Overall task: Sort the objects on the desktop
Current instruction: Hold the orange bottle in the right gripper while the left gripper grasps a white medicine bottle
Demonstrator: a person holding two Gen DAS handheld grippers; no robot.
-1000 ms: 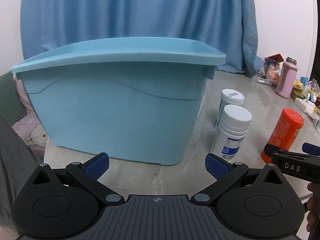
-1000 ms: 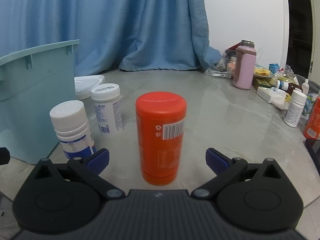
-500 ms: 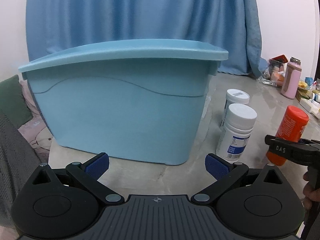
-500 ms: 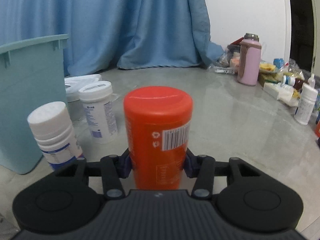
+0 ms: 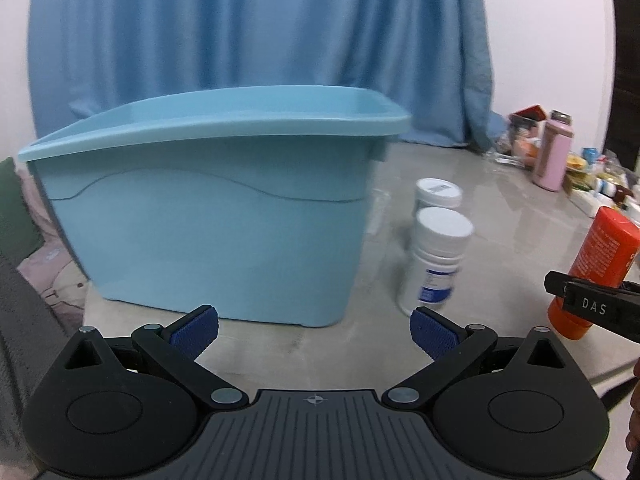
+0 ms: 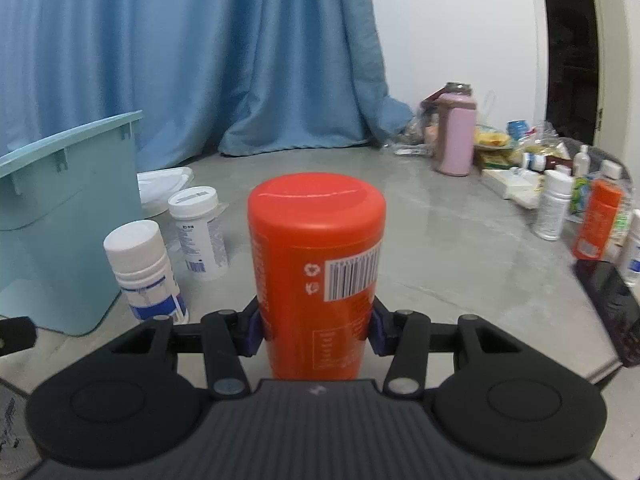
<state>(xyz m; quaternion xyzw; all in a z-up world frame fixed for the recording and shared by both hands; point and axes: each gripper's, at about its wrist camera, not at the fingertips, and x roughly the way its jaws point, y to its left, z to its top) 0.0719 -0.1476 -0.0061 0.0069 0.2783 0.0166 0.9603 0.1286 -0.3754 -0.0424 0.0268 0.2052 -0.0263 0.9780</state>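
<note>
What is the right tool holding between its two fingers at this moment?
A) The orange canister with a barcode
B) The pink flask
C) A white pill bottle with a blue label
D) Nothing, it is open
A: in the right wrist view the right tool is shut on the orange canister, a blue pad pressed to each side, while the white bottle stands apart near the blue bin.
</note>
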